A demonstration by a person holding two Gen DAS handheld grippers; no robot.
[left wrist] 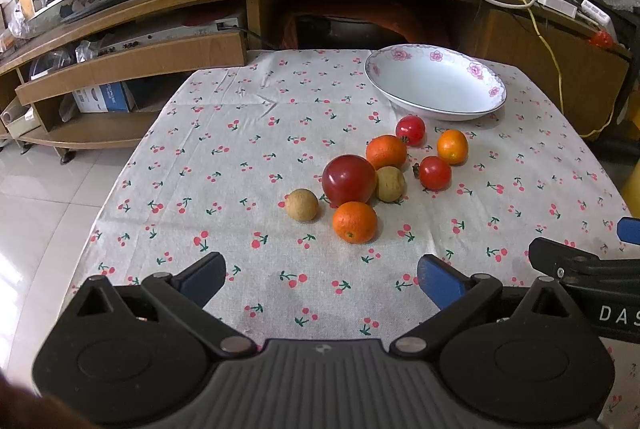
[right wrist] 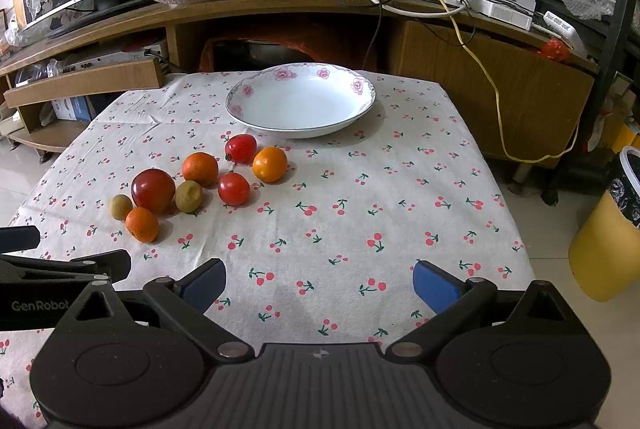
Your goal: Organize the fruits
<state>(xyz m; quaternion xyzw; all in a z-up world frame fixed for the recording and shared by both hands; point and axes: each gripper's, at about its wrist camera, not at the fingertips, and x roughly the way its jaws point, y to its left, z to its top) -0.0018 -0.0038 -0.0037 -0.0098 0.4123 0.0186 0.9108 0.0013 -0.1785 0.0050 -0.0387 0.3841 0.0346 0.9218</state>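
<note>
You are holding your left gripper (left wrist: pixel 322 279) low over the near edge of the cherry-print cloth-covered table (left wrist: pixel 224 157), its blue-padded fingers (left wrist: pixel 204 275) standing wide apart with nothing between them. Your right gripper (right wrist: pixel 319 285) is hovering just beside it, over the same near edge, and its blue fingers (right wrist: pixel 434 285) are likewise spread wide and gripping nothing.

The fruits are lying loose in a cluster on the cloth, ahead of your left gripper and to the front-left of your right one. A large dark-red round apple (left wrist: pixel 349 180) is sitting in the middle of the group. A small orange mandarin (left wrist: pixel 354 222) is lying just in front of it, nearest you, and a tan round longan (left wrist: pixel 302 204) is resting to the left of that. A second tan longan (left wrist: pixel 390 183) is touching the apple on its right. Behind them a second orange mandarin (left wrist: pixel 386 152) is sitting, with a red cherry tomato (left wrist: pixel 435 172) to its right, another red cherry tomato (left wrist: pixel 410 130) farther back, and a small orange-yellow citrus (left wrist: pixel 452 146) at the right end.

A white shallow ceramic bowl with a pink flower rim (left wrist: pixel 436 81) is standing empty at the far side of the table, beyond the cluster and apart from it.
</note>
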